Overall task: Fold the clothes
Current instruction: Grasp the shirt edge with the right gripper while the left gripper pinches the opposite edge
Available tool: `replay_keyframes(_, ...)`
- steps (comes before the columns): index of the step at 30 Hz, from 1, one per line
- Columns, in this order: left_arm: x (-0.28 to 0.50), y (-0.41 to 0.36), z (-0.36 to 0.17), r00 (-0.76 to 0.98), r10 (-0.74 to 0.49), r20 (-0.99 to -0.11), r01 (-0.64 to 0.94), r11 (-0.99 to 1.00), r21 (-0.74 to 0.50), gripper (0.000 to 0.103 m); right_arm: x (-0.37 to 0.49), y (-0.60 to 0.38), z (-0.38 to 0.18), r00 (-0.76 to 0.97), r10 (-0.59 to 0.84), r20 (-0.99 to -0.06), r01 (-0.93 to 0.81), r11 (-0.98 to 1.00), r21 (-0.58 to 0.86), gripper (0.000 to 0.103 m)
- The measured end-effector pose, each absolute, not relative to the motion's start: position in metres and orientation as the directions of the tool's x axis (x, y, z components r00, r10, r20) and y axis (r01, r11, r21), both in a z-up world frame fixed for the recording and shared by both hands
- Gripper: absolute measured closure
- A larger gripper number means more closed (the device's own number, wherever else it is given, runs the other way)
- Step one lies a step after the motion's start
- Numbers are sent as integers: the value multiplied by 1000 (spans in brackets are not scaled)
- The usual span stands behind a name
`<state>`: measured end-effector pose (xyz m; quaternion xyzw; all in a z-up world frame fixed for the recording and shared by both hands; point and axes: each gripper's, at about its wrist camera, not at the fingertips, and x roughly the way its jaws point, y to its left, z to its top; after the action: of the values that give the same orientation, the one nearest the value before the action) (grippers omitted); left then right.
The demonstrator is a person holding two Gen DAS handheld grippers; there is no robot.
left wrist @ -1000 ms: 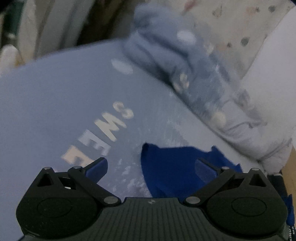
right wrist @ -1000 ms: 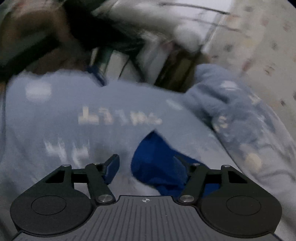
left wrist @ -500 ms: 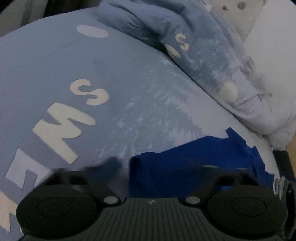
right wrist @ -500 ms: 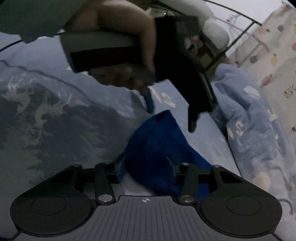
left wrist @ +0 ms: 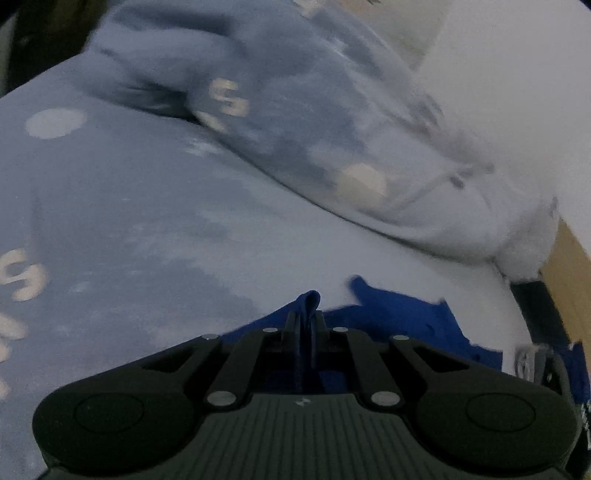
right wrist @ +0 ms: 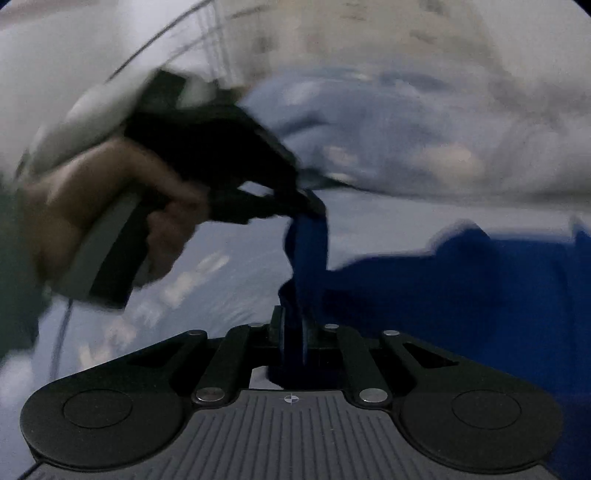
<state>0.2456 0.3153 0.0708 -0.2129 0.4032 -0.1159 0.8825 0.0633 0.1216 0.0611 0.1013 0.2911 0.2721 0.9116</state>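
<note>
A dark blue garment [left wrist: 399, 325] lies on a light blue printed bedsheet [left wrist: 129, 221]. My left gripper [left wrist: 306, 317] is shut on an edge fold of the garment, which pokes up between the fingers. In the right wrist view the garment [right wrist: 461, 288] spreads to the right. My right gripper [right wrist: 293, 325] is shut on another bunched edge of it. The left gripper also shows in the right wrist view [right wrist: 314, 206], held in a hand and pinching the cloth a little ahead of the right one. The cloth hangs taut between the two grips.
A crumpled blue printed duvet [left wrist: 295, 122] lies along the far side of the bed, with a white pillow [left wrist: 517, 110] at the right. A wooden edge [left wrist: 569, 280] shows at the far right. A patterned wall [right wrist: 406, 33] stands behind, blurred.
Both grippers were open over the garment a second ago. Both have closed on its edge and lifted it, and the views have swung to the right.
</note>
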Motion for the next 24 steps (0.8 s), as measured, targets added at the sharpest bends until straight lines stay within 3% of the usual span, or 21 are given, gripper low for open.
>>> replay_keyframes(2,257,286,70,623,-382,-682,62,894,-443,95,62,103,57,696,526,-489,-355,844,402,94)
replay_keyframes(9,282,225,38,568,-376,-732,112,916,-384,96,45,66,43,715,415,-562,-219,897,383,93)
replay_keyframes(11,284,222,32,550,-413,-726,127,900,-416,74,41,60,40,718,377,-586,-190,915,355,90)
replay_keyframes(12,282,223,32,547,-427,-720,132,894,-429,54,39,58,39,714,353,-604,-175,926,335,88)
replay_keyframes(13,279,225,34,556,-428,-712,135,892,-431,43,38,55,37,711,332,-620,-160,935,317,88)
replay_keyframes(14,273,232,37,577,-427,-696,136,891,-434,26,37,52,37,710,319,-628,-148,939,311,86)
replay_keyframes(15,265,243,41,597,-420,-684,131,892,-433,18,37,48,38,709,319,-629,-141,938,316,84)
replay_keyframes(19,217,298,52,635,-415,-651,99,880,-465,14,37,36,53,720,334,-608,-163,933,320,72)
replay_keyframes(24,119,369,74,684,-310,-660,4,907,-422,10,8,9,87,729,384,-567,-264,921,285,56)
